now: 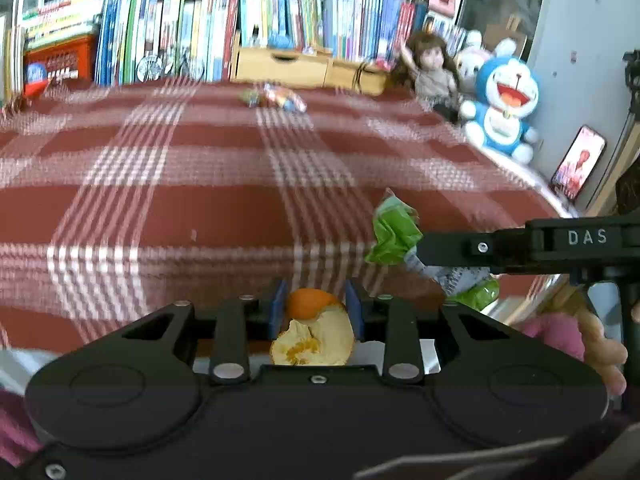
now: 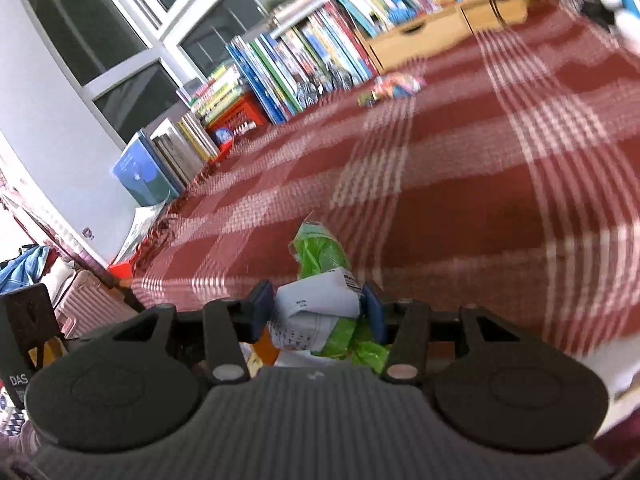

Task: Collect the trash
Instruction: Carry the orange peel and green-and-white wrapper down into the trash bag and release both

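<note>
My left gripper is shut on a piece of orange peel, held between its blue pads above the near edge of the red plaid tablecloth. My right gripper is shut on a crumpled green and white wrapper. From the left wrist view that right gripper reaches in from the right with the green wrapper bunched at its tip. More colourful wrappers lie at the far side of the table, also seen as colourful wrappers from the right wrist.
Rows of books and a wooden drawer box line the table's far edge. A doll and a blue plush toy sit at the far right, a phone beside them. A pink suitcase stands left of the table.
</note>
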Motion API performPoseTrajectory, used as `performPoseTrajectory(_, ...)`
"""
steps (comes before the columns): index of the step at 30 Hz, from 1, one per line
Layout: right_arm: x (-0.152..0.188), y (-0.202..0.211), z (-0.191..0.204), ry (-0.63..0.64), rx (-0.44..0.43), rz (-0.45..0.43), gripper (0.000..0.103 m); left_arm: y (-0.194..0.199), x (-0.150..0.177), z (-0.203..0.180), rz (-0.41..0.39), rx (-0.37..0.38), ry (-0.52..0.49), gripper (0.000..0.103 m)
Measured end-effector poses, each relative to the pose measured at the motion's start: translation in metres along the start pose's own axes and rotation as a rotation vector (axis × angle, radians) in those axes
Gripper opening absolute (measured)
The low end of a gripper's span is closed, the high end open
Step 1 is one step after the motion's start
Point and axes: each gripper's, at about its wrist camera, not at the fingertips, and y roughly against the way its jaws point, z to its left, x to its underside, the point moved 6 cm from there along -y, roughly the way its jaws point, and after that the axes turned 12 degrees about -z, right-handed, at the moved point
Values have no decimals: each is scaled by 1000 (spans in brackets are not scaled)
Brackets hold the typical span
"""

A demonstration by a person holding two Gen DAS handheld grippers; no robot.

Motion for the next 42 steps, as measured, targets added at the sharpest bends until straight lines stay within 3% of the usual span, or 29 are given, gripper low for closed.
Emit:
performPoseTrajectory(11, 71, -9, -34, -99, 78, 143, 54, -24, 68, 10, 195, -42, 0, 30)
performPoseTrajectory(20, 103, -36, -56, -190, 118, 209, 56, -52, 108, 22, 307, -94, 42, 30)
performPoseTrajectory(42, 118, -50, -56, -187, 130, 252, 57, -66, 127, 15, 344, -97, 34, 31)
